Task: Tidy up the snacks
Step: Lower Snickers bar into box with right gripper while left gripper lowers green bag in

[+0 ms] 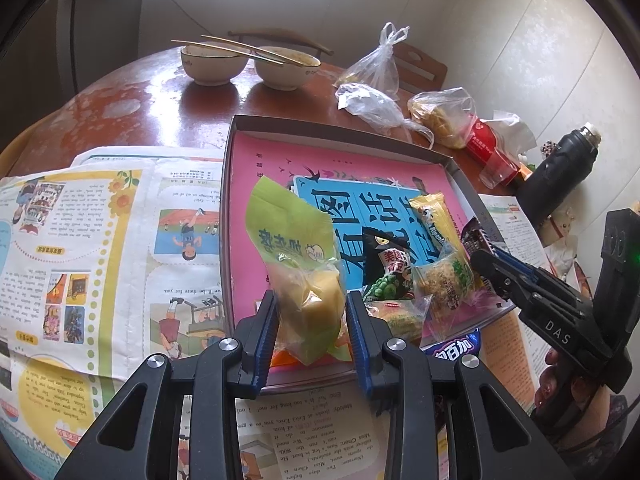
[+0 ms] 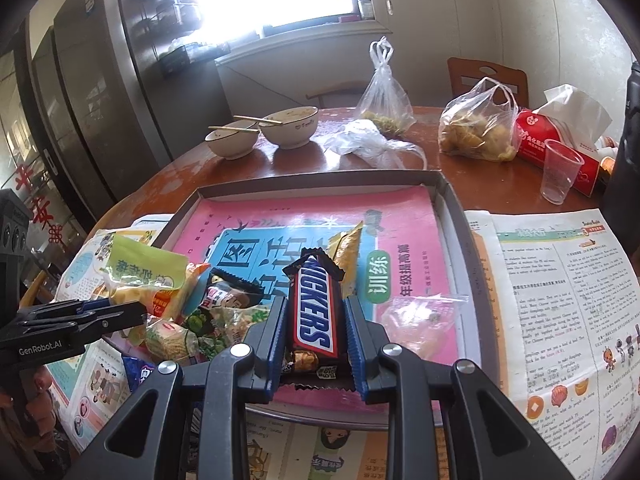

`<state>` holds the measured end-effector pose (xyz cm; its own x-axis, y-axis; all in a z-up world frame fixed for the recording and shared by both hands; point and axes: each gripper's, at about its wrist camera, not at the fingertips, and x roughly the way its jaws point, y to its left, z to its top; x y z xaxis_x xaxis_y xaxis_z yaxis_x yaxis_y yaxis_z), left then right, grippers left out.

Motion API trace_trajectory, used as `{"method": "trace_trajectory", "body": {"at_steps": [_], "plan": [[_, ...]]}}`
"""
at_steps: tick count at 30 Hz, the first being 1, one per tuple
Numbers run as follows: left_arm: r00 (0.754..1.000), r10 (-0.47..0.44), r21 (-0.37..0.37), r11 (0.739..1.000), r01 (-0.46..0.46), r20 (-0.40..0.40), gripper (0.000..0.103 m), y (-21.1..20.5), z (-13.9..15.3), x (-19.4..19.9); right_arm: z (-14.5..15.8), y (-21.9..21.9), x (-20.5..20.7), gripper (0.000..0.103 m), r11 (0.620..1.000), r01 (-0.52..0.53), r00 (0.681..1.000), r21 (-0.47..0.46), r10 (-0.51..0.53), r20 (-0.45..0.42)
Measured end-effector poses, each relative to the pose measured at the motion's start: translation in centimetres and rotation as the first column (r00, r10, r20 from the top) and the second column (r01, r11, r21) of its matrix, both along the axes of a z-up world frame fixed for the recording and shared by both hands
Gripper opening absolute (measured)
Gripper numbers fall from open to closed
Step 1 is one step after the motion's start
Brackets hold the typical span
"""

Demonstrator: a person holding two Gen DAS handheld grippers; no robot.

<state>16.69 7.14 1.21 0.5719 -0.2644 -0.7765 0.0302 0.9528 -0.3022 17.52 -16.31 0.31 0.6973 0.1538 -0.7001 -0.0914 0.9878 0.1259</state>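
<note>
Between tilted-down left gripper (image 1: 311, 312) jaws, one green snack bag (image 1: 298, 264) held, right gripper (image 2: 316, 328) squeezed one Snickers bar (image 2: 314, 310), two bowls (image 1: 214, 64) beyond.

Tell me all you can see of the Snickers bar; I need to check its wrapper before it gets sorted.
The brown glossy Snickers bar has a blue logo edged in red and white, with crimped ends. The wrapper looks whole and smooth. It lies lengthwise between the blue pads of the right claw, which is shut on its sides, near end towards the camera. It is over the shallow grey cardboard tray, lined with a pink booklet.
</note>
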Motion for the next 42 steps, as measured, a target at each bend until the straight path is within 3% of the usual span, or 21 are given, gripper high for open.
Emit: {"method": "trace_trajectory", "body": {"at_steps": [42], "plan": [[0.999, 0.038, -0.004, 0.999, -0.038, -0.012, 0.036, 1.1, 0.1, 0.0, 0.4, 0.0, -0.4, 0.032, 1.000, -0.001, 1.000, 0.001, 0.001, 0.016]]}}
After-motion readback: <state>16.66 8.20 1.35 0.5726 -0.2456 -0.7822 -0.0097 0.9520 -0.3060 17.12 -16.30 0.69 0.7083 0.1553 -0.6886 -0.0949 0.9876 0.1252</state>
